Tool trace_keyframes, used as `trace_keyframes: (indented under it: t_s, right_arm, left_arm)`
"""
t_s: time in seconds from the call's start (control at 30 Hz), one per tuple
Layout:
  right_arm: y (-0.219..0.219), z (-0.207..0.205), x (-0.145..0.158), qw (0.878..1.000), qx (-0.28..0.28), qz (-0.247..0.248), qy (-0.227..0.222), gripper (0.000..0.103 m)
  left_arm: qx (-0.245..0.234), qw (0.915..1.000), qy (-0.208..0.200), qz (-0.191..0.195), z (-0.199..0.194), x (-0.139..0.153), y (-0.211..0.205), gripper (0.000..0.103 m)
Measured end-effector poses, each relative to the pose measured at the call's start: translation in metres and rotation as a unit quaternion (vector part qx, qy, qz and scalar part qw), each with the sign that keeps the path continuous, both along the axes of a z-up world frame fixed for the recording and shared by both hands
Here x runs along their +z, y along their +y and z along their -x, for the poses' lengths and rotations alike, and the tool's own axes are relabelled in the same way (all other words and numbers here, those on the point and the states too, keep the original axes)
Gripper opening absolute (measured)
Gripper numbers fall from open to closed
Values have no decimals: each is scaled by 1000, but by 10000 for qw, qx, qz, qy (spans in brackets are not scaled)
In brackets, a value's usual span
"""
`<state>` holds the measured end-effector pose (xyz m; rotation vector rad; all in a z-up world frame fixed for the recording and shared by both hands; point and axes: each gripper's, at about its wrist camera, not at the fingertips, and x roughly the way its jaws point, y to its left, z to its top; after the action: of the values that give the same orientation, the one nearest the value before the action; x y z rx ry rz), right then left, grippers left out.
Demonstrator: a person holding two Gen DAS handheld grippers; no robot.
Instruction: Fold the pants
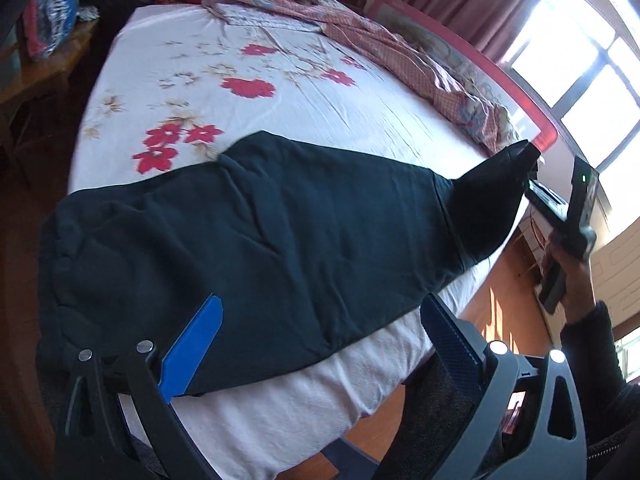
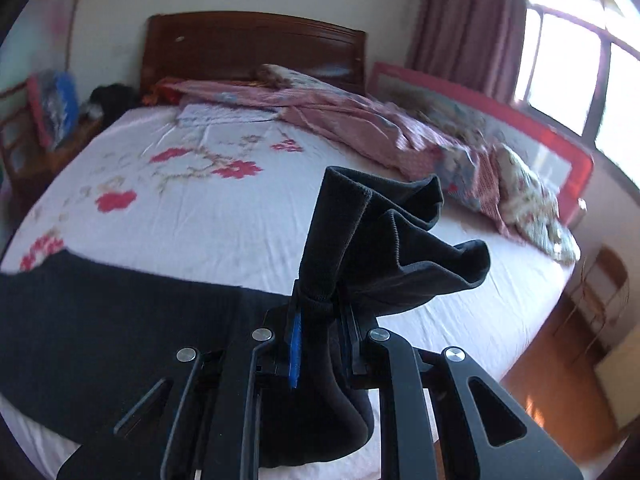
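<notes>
Dark navy pants [image 1: 260, 240] lie lengthwise across the near part of the bed, the waist end hanging over the left edge. My left gripper [image 1: 320, 316] is open just above the pants' near edge, its blue fingers [image 1: 200, 340] spread wide and holding nothing. My right gripper [image 2: 318, 320] is shut on the pants' leg cuffs [image 2: 384, 232], which bunch up above the fingers. In the left wrist view the right gripper [image 1: 532, 164] lifts that leg end off the bed's right edge.
The bed has a white sheet with red flowers [image 1: 248, 88]. A pink quilt and pillows [image 2: 360, 120] lie along the far and right sides by a red bed rail [image 2: 560, 148]. A wooden nightstand [image 1: 36, 72] stands at the left. The wooden floor [image 2: 560, 380] lies right.
</notes>
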<state>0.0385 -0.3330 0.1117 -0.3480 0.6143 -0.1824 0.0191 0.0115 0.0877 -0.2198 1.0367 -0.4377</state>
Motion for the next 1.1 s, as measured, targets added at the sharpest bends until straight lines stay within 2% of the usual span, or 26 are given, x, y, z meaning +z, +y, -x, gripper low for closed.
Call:
trace_keyframes:
  t_s: [0.03,0.1,0.2,0.23,0.27,0.3,0.43,0.53,0.57,0.63,0.67,0.7,0.73,0.8,0.87,0.9,0.93,0.97,1.0,1.03,1.07,1.1]
  right_arm:
    - [34,5,-16,9980,262,578,72,14]
    - [93,14,-62,9842,877,1498,343,14]
    - [146,28,-130,9530,1496,2533,722,14]
    - [155,33,-144,9432,1553,2858,677,14]
    - [156,35,-143,9433,1508,2895,599,14]
    - [156,34,-134,9491,1442,2733,614,14]
    - [157,39,-92,9577,1343,2538,182,14]
    - [173,47,-88,9521,1531,2647,-29,14]
    - [176,47,-97,9517,1611,2612,119,17]
    - [182,46,-123,9434,1916,2530,962,30]
    - [184,55,-121,9416,1934,2643,787,30]
    - [184,66,-110,9417,2205,2427,750,34]
    - [181,76,-95,9458,2441,1999,770,50]
    - [162,86,-57,9589,2586,977,646,53]
    - [123,66,-27,9760,2065,-56,684,54]
    - [95,49,-17,9844,1553,-498,658,54]
    - [73,32,-14,9916,966,-610,604,54]
    - [58,17,-16,9957,507,-477,613,54]
    - [48,4,-21,9964,386,-431,619,54]
    - [46,-3,-29,9962,448,-399,633,54]
    - [54,-9,-45,9949,579,-160,815,54]
    - [66,-10,-68,9892,844,196,1181,54]
  left_arm:
    - [123,9999,0,3,-1,-1,10,100]
    - [348,9994,50,-13,0,-5,28,100]
    - [609,9978,222,103,4,-16,47,100]
    - [682,9971,294,137,5,-20,53,100]
    - [742,9966,332,152,7,-22,56,100]
    - [789,9961,346,176,10,-24,59,100]
    - [864,9949,454,246,12,-34,64,100]
    - [819,9943,581,347,10,-39,59,100]
    - [776,9945,584,393,10,-38,56,100]
    - [690,9953,561,381,12,-37,52,100]
    - [645,9958,541,360,12,-36,50,100]
    - [616,9961,525,352,13,-34,51,100]
    - [617,9963,502,339,14,-33,52,100]
    - [707,9958,506,281,15,-34,57,100]
    - [815,9943,593,350,13,-39,64,100]
    - [872,9934,643,383,12,-41,66,100]
    - [936,9923,678,443,12,-42,69,100]
    - [993,9915,673,496,13,-43,73,100]
    - [1046,9911,655,492,15,-42,76,100]
    - [1106,9909,629,437,16,-41,80,100]
    - [1185,9905,576,399,16,-39,87,100]
    - [1280,9897,508,395,15,-36,96,100]
